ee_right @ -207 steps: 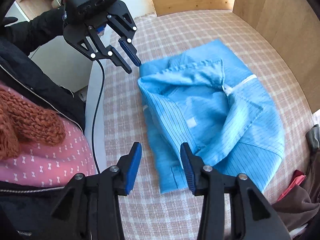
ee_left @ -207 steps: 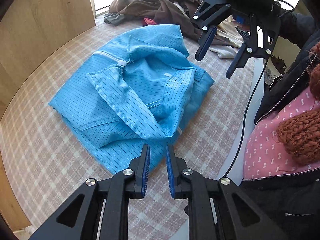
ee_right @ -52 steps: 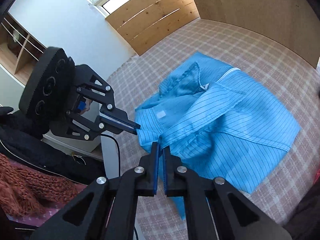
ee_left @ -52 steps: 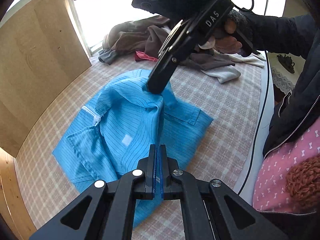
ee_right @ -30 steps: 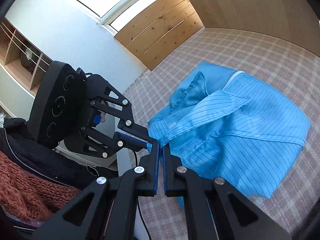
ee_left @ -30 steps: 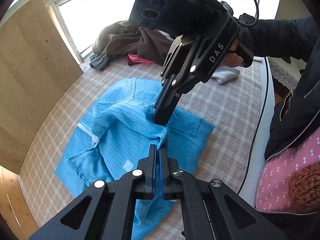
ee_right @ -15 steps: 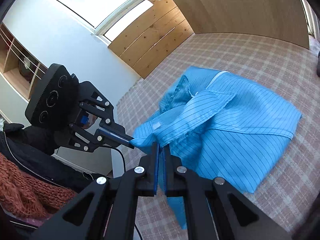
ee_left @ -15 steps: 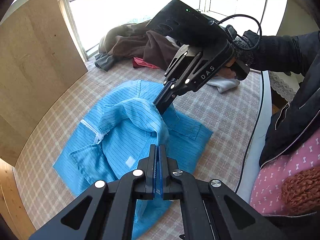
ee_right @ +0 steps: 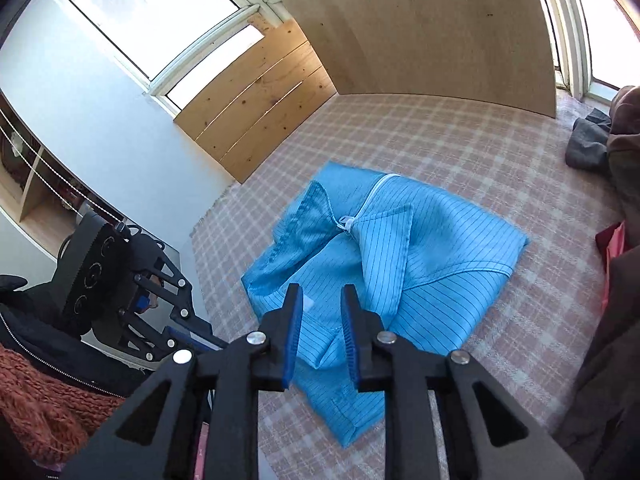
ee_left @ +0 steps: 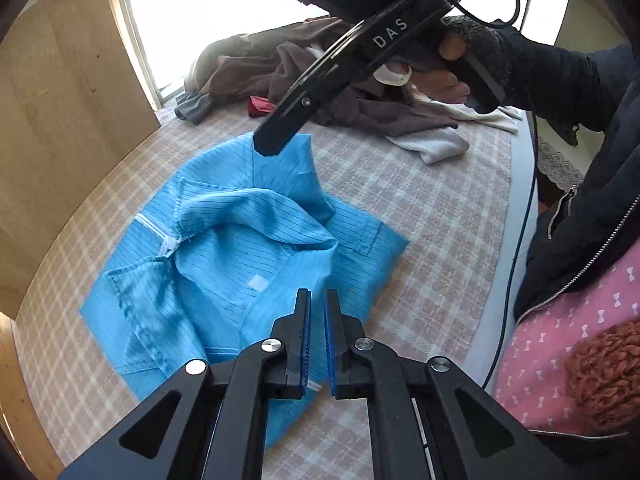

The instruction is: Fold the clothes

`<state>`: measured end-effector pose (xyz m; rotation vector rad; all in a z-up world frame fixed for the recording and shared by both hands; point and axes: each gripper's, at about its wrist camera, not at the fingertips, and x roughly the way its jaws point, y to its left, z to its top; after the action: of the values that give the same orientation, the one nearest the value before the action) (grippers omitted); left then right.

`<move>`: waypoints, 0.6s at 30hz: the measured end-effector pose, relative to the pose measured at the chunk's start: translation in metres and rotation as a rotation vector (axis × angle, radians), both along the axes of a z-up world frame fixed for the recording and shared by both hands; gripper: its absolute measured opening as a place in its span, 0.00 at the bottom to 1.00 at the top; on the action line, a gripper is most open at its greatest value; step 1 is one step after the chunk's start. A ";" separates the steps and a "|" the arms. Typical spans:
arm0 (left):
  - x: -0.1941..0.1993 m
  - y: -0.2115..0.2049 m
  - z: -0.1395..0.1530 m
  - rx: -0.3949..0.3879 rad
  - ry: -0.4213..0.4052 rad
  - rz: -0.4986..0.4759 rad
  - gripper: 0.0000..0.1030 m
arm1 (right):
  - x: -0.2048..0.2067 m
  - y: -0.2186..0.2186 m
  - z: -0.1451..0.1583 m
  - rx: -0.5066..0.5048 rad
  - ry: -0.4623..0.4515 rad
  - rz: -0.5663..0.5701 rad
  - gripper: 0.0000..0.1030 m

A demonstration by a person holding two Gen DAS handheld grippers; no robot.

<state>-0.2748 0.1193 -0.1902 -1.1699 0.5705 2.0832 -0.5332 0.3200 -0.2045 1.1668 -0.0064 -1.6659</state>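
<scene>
A blue pinstriped zip shirt (ee_left: 224, 248) lies loosely folded on the plaid bed cover (ee_left: 420, 208), collar up, with the white zip pull (ee_left: 168, 244) at its left. My left gripper (ee_left: 316, 304) hovers open just above the shirt's near edge, with a narrow gap and no cloth between its pads. In the right wrist view the same shirt (ee_right: 420, 264) sits below my right gripper (ee_right: 320, 296), which is open and empty. The right gripper (ee_left: 272, 146) also hangs over the shirt's far corner in the left wrist view.
A heap of brown and grey clothes (ee_left: 320, 80) and a white cloth (ee_left: 436, 144) lie at the far end of the bed. Wooden panels (ee_right: 420, 40) wall in two sides. The person's pink top (ee_left: 560, 340) and dark jacket stand at the bed's open edge.
Both grippers were shut on the shirt's lifted collar edge half a second ago. Now both have opened, the fabric has dropped onto the shirt, and the right gripper has drawn away upward.
</scene>
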 end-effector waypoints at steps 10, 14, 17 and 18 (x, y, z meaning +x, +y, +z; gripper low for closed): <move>0.039 -0.012 -0.033 0.031 -0.111 0.026 0.15 | 0.004 -0.045 -0.069 0.178 -0.132 0.121 0.22; 0.026 -0.059 -0.013 0.028 -0.003 0.186 0.25 | -0.006 -0.041 -0.049 0.105 -0.117 0.098 0.22; 0.000 -0.088 -0.022 0.069 -0.001 0.282 0.25 | -0.020 -0.054 -0.060 0.186 -0.067 0.078 0.22; -0.006 -0.091 -0.034 0.069 -0.040 0.297 0.25 | -0.025 -0.059 -0.064 0.213 -0.051 0.071 0.22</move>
<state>-0.2807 0.0280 -0.2239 -1.3186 0.3177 2.3003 -0.5578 0.2611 -0.2685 1.3533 0.1826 -1.6028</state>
